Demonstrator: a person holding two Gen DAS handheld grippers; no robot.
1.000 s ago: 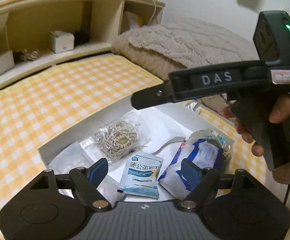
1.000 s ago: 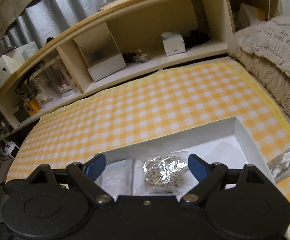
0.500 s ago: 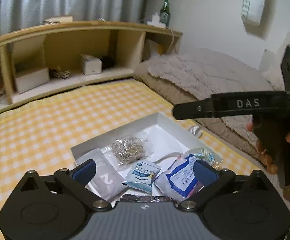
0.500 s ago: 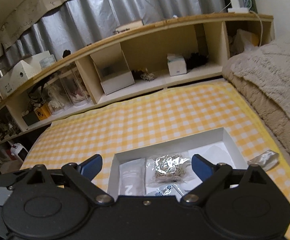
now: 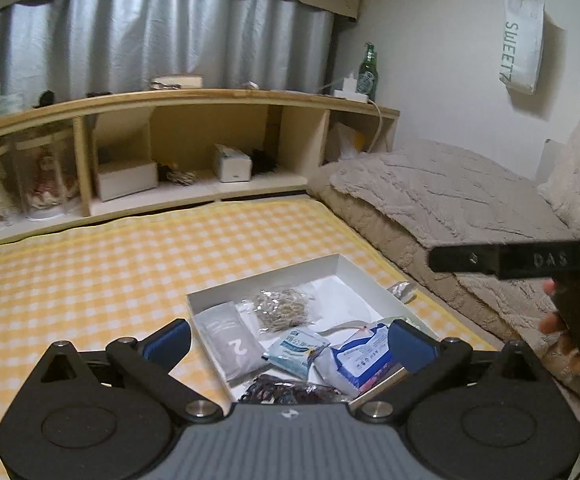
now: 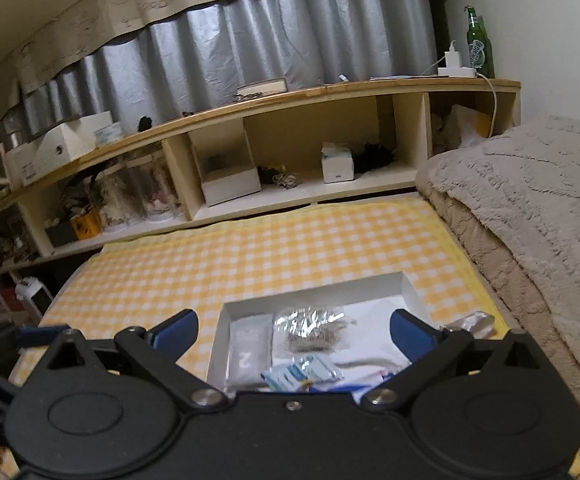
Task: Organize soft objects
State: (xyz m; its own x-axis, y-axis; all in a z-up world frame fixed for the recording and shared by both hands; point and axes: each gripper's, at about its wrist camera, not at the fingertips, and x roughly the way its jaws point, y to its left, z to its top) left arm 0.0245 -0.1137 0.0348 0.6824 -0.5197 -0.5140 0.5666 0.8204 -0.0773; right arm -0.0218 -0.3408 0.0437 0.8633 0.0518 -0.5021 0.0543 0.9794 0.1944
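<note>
A shallow white box [image 5: 342,266] [image 6: 408,286] lies on the yellow checked bedspread. It holds a grey pouch marked 2 [image 5: 230,344] [image 6: 246,354], a clear bag of rubber bands [image 5: 284,308] [image 6: 314,332], a light blue sachet [image 5: 296,346] [image 6: 302,372], a blue and white packet [image 5: 358,360] and a dark shiny packet [image 5: 290,392]. My left gripper [image 5: 288,338] is open and empty, raised above the box's near end. My right gripper [image 6: 292,326] is open and empty, also above it. The right tool's body [image 5: 530,262] shows at the right of the left wrist view.
A small silvery packet [image 5: 402,290] [image 6: 472,322] lies on the bedspread just outside the box's right side. A beige plush blanket [image 5: 430,192] lies to the right. A wooden shelf unit [image 5: 194,148] with boxes runs along the back. A green bottle [image 6: 478,48] stands on it.
Both grippers have risen and pulled back from the box, so more of the room and the whole box show. Both stay open and empty. Nothing in the box moved.
</note>
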